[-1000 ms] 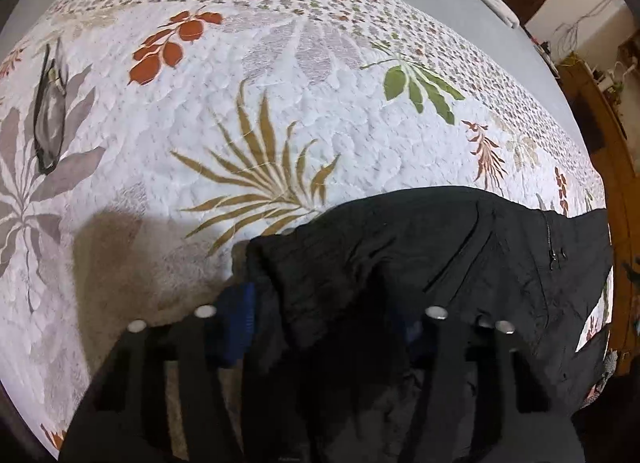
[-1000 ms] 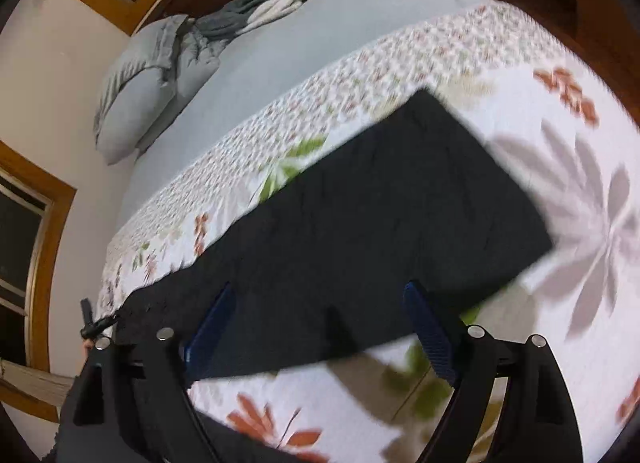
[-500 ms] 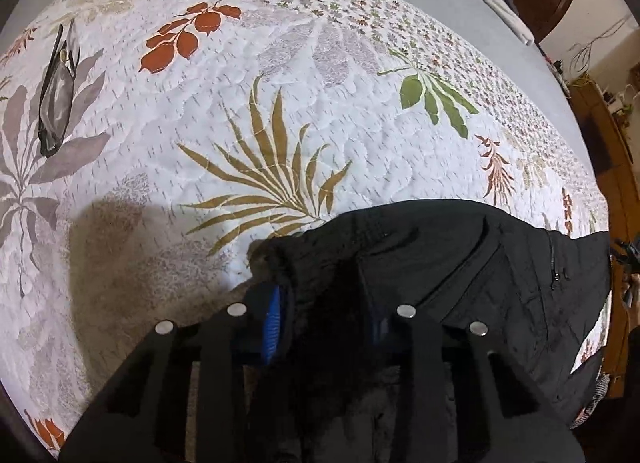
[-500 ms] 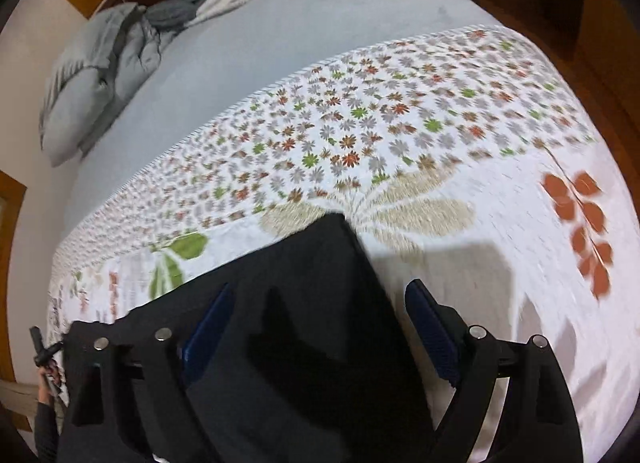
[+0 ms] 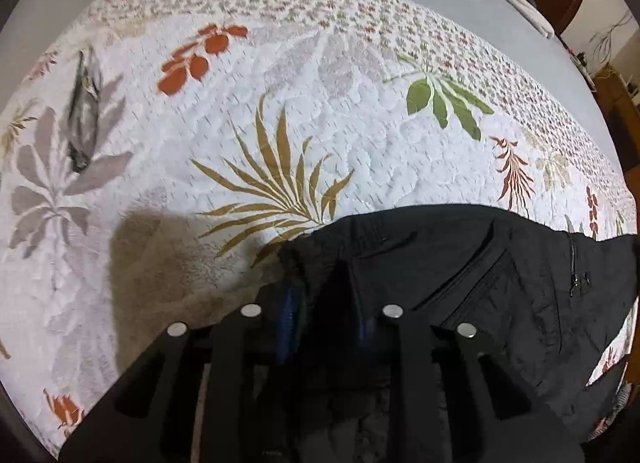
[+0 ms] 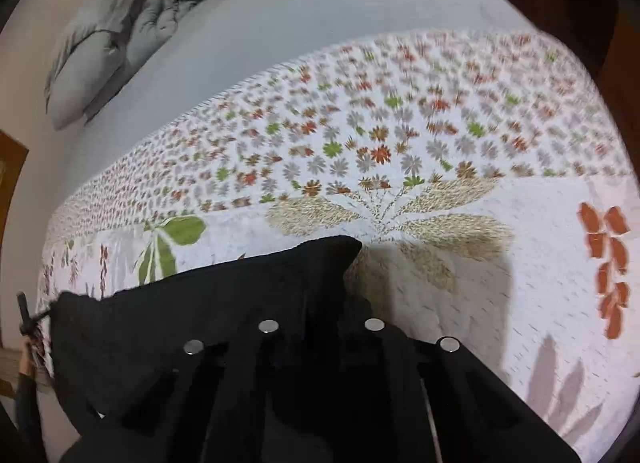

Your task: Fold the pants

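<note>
- The black pants (image 5: 460, 283) lie across the lower part of both views on the floral quilt (image 5: 280, 103).
- Left gripper (image 5: 324, 303) has just closed, pinching one end of the cloth at lower centre.
- Right gripper (image 6: 324, 327) has just snapped shut on the far corner — grasping step done.
- Next, likely: lift both ends together and carry one over the other, keeping the cloth taut.

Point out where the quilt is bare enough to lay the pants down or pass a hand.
Free: the wide quilt stretch beyond the black pants, and the grey sheet up to the pillows. A dark item lies at far left. Crowded: near edge, where both grippers pinch fabric.
</note>
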Tool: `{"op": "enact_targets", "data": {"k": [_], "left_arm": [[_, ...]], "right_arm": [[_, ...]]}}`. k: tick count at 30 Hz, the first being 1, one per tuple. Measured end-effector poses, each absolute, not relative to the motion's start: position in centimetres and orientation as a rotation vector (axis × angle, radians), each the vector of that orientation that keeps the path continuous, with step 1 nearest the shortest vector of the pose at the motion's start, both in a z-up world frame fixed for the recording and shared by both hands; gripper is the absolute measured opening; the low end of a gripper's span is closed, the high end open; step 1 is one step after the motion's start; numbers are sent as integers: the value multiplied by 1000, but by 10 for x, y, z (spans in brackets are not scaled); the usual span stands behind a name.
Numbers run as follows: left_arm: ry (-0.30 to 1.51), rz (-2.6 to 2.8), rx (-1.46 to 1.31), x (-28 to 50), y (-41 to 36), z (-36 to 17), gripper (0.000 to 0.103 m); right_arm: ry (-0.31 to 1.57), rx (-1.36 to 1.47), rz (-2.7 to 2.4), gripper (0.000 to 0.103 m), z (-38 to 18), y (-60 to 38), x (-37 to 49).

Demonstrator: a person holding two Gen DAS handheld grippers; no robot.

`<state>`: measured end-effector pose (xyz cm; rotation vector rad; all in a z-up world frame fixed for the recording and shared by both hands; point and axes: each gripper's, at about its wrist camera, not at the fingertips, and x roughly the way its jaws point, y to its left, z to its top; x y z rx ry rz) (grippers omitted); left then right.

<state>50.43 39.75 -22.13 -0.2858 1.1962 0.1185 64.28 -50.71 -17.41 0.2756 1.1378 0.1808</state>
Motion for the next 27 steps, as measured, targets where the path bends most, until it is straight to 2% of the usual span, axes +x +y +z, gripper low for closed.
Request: {"op": "enact_targets", "data": {"k": [13,27], "left_arm": [[1045,127,-322,468,395,-141,11],[870,52,-346,387,380,-70,11]], "right_arm": [[978,273,124,8,-84,-517,565],[822,338,93,7,-40,-536,430]]}}
